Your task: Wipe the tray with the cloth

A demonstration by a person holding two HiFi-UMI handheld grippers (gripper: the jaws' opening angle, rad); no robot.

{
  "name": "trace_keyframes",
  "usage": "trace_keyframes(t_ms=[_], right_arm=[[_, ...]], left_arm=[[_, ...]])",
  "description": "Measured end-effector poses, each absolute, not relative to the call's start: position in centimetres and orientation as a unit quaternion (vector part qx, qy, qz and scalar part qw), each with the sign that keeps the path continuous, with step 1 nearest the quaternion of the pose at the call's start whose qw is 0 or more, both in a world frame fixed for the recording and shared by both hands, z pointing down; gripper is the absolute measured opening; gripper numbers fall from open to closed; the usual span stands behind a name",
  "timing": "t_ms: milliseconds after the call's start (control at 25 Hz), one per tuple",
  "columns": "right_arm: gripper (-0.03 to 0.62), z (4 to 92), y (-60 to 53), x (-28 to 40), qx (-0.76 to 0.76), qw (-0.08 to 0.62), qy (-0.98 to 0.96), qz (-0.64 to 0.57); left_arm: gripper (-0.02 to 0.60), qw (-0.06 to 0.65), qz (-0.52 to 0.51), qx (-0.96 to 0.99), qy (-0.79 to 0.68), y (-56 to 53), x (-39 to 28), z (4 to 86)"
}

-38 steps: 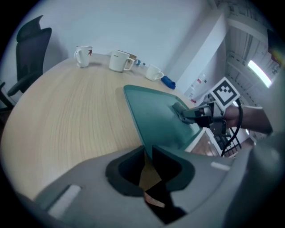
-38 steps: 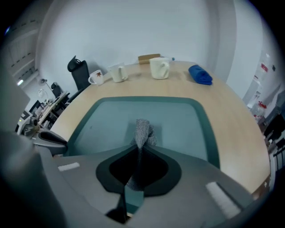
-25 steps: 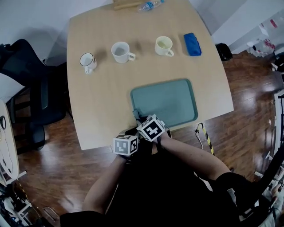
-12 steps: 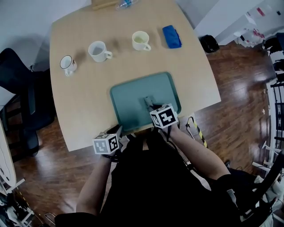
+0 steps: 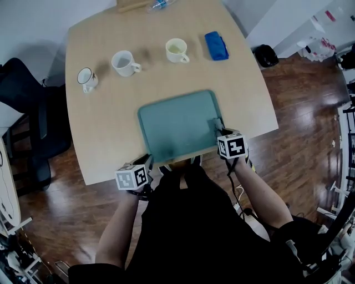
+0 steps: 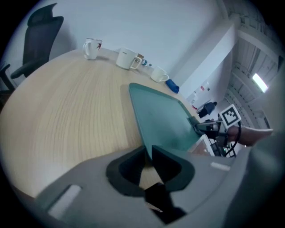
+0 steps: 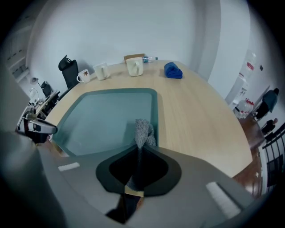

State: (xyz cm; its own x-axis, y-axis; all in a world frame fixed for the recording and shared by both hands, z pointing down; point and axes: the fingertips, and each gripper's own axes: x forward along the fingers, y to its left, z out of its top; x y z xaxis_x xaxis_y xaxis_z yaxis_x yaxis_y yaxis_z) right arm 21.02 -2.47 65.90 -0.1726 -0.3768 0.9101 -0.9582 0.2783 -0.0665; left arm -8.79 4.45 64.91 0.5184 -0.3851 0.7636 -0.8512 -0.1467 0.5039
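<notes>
Up at the head view's top edge, a water bottle [image 5: 158, 4] and a wooden box [image 5: 130, 5] are cut off. The person's dark clothing hides the counter's [image 5: 111, 127] near edge, and the marker cubes cover most of both claws there. The tray [image 5: 177, 125] looks slightly smeared in that view.

The teal tray lies at the counter's near side with its long axis running left to right and its right end a little farther away. The left claw [image 6: 148, 153] is closed on the tray's near-left corner, with the teal rim running into the thin slit between its pads. The right claw [image 7: 140, 149] is clamped on the grey cloth [image 7: 143, 131]. The cloth sticks out as a narrow bunched strip along the claw's own line, and its free end lies on the tray floor just inside the right rim.

Beyond the tray, three mugs [image 5: 124, 62] stand in a row across the pale wood-grain counter. A blue folded bundle [image 5: 216, 45] lies to their right. A black office chair [image 5: 28, 111] stands at the left on a dark wooden floor [image 5: 299, 138].
</notes>
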Motion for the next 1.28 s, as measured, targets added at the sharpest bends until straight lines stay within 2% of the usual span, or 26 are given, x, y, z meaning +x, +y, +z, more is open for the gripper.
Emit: trace_keyframes(t_ms=[160,560,760,960,1280], right_arm=[[0.028,65.5,-1.7,16.6,0.465,0.404,-0.701,0.36],[0.028,65.2,2.6,-1.2,0.305,0.443,-0.784,0.308],[0.028,65.2,3.8,-6.5,0.265,0.44,-0.801,0.308],[0.028,65.0,3.8,-7.2,0.253,0.439,-0.803,0.312],[0.028,63.8,-3.2,-1.4,0.293,0.421,-0.812,0.279]], left_arm=[[0.054,0.493,0.234,0.722,-0.425,4.3,-8.7,64.9],[0.057,0.495,0.232,0.73,-0.409,4.2,-8.9,65.0],[0.058,0.496,0.234,0.731,-0.406,4.1,-9.1,64.9],[0.06,0.498,0.231,0.731,-0.406,4.1,-9.1,65.0],[0.058,0.499,0.221,0.719,-0.43,4.2,-8.9,65.1]])
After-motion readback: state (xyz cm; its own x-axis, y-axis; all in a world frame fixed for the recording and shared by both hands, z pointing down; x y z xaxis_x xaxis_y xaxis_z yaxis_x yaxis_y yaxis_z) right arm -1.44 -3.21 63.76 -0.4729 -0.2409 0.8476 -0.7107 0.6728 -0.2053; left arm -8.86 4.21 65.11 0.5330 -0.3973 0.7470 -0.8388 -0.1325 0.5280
